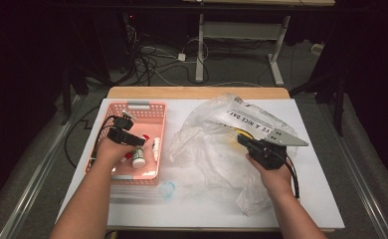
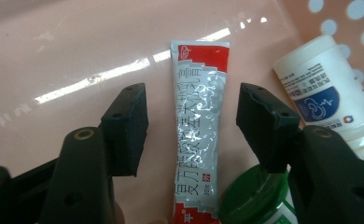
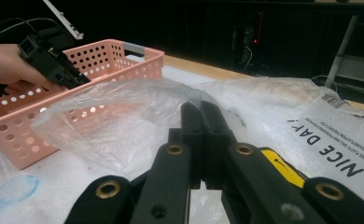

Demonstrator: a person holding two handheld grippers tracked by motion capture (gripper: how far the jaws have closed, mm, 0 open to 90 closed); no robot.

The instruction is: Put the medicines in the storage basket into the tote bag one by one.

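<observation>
Left gripper point(image 2: 192, 123), jaws spread astride a silver-red tube point(image 2: 199, 130) in the pink basket point(image 1: 154, 112); right gripper point(image 3: 201, 126), jaws pressed together on the clear plastic bag point(image 3: 119, 116).

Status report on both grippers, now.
Left gripper open astride ointment tube in pink basket. Right gripper shut on plastic bag. White bottle alongside.

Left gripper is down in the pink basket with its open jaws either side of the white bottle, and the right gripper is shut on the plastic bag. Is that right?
Not quite. In the left gripper view the left gripper straddles the red-and-silver tube, its pads not touching it; the white bottle lies off to one side. The rest holds: it is in the pink basket, and the right gripper is shut on the plastic bag.
</observation>
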